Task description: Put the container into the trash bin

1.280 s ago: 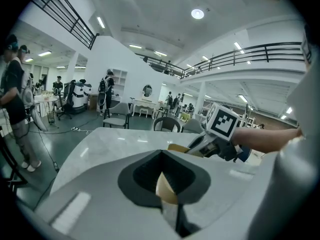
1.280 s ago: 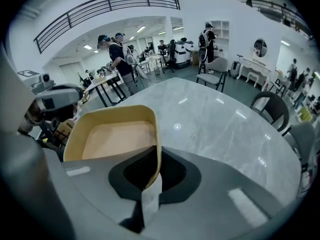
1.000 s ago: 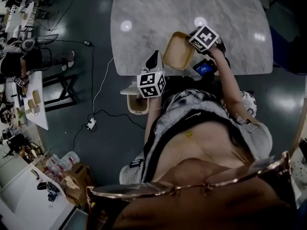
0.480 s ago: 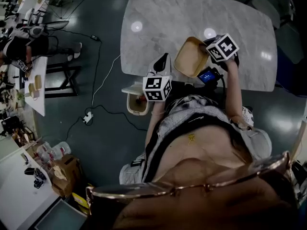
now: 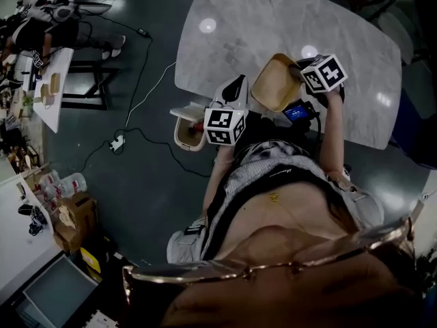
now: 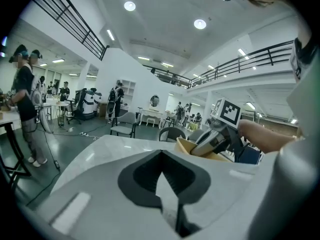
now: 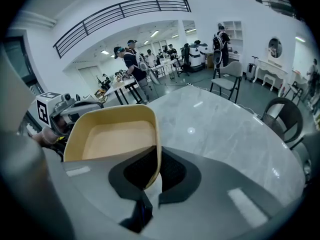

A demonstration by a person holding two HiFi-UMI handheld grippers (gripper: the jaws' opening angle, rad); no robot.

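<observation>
The tan, shallow container (image 5: 275, 82) is tilted above the near edge of the grey marble table (image 5: 239, 26). My right gripper (image 5: 305, 79) is shut on its right rim; in the right gripper view the rim (image 7: 156, 149) runs between the jaws of the right gripper (image 7: 154, 178). My left gripper (image 5: 237, 84) hovers just left of the container, shut with nothing in it. The left gripper view looks over its shut jaws at the container (image 6: 187, 146) and the right gripper (image 6: 216, 136). The beige trash bin (image 5: 186, 134) stands on the floor below and left of the left gripper.
Cables and a power strip (image 5: 115, 142) lie on the dark floor left of the bin. A white work table (image 5: 58, 80) and a cardboard box (image 5: 72, 217) stand further left. Chairs (image 7: 227, 81) and several people stand beyond the marble table.
The head view has swung, so the table and bin slid right and down in frame. The right gripper keeps its hold on the container, now tilted more; the left gripper stays beside it.
</observation>
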